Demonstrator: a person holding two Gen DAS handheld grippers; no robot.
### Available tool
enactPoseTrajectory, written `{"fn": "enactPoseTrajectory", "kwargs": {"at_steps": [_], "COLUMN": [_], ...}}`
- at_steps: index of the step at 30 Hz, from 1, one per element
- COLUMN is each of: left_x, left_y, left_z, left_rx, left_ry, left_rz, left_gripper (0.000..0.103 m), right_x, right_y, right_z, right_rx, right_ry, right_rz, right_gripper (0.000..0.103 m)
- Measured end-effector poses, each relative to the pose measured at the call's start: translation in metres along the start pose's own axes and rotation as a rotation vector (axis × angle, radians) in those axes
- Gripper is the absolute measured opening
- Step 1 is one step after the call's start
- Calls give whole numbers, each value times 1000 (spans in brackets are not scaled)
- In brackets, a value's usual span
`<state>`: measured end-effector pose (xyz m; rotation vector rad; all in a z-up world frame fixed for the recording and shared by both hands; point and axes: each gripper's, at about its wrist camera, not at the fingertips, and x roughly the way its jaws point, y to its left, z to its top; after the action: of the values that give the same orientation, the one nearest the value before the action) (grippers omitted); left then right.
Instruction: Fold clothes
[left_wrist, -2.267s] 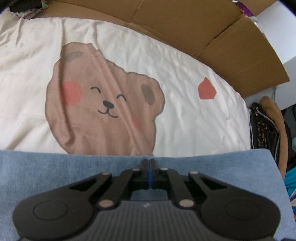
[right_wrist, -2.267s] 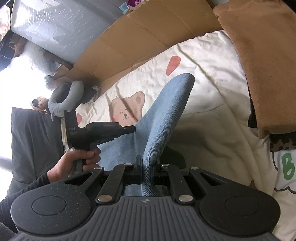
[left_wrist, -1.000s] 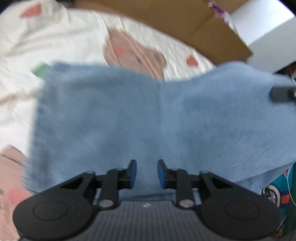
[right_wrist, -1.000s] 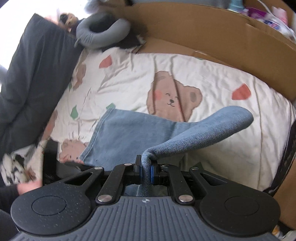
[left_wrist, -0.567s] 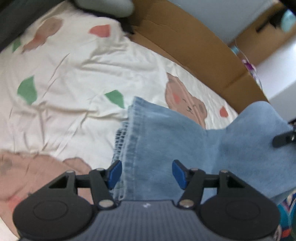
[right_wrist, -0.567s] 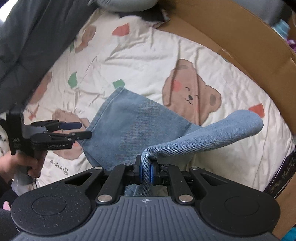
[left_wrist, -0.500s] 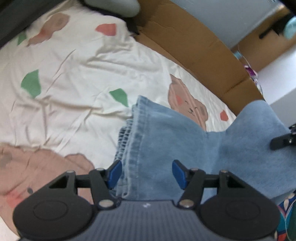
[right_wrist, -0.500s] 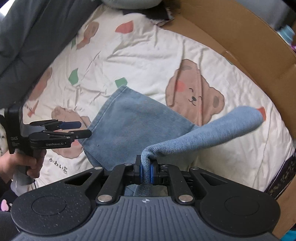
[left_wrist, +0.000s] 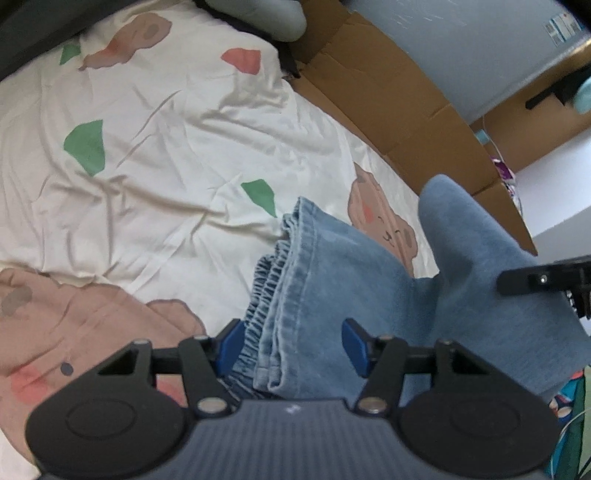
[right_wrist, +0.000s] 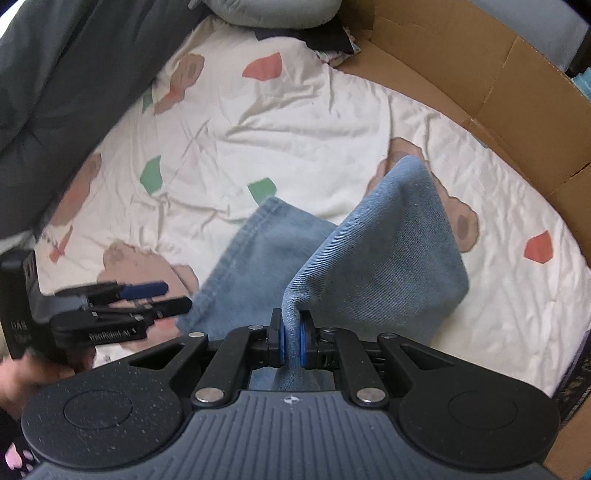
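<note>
The jeans (right_wrist: 258, 243) lie partly flat on the bedsheet (right_wrist: 295, 122), one fold raised toward 1 o'clock, pinched by the right gripper (right_wrist: 291, 343). The left gripper (left_wrist: 291, 343) gapes empty (straddling the waistband). Folding looks midway; flattening remains.

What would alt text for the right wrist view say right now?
The right hand-held gripper is shut on a lifted fold of blue denim garment above a cream bear-print bedsheet. The left hand-held gripper hovers open at the garment's left edge, cardboard behind.
</note>
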<state>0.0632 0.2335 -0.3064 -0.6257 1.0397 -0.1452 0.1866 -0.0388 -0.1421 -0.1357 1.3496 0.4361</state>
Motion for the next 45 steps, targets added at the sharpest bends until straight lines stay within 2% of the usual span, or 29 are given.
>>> {"fn": "enactPoseTrajectory", "kwargs": {"at_steps": [3, 6, 8, 10, 21, 25, 32, 38, 40, 42, 45], "left_x": [7, 9, 8, 7, -1, -9, -19, -27, -30, -33, -38], "left_y": [7, 11, 13, 14, 24, 28, 31, 34, 37, 39, 41], "left_z": [-2, -5, -6, -8, -17, -16, -16, -18, -19, -20, -23], "left_rx": [-20, -33, -39, -45, -76, -88, -106, -135, -142, -149, -156], "left_ry": [15, 20, 20, 20, 18, 7, -6, -17, -22, -28, -39], "left_rz": [-7, -12, -13, -13, -13, -3, -2, 1, 3, 6, 6], "left_gripper": [56, 47, 38, 36, 34, 34, 34, 34, 34, 34, 34], "right_x": [8, 16, 24, 33, 70, 71, 75, 99, 107, 114, 109], "right_y": [11, 23, 30, 36, 61, 72, 80, 89, 92, 93, 92], "right_z": [1, 1, 2, 2, -4, -10, -16, -22, -27, -31, -34], "right_rx": [7, 11, 11, 14, 20, -58, -69, -108, -107, -99, -74], "right_ry": [-16, -31, -35, -39, -59, -60, -64, -50, -36, -21, -8], "right_rz": [16, 28, 34, 41, 57, 61, 75, 67, 71, 82, 139], "right_gripper": [7, 7, 7, 7, 7, 7, 7, 7, 11, 22, 32]}}
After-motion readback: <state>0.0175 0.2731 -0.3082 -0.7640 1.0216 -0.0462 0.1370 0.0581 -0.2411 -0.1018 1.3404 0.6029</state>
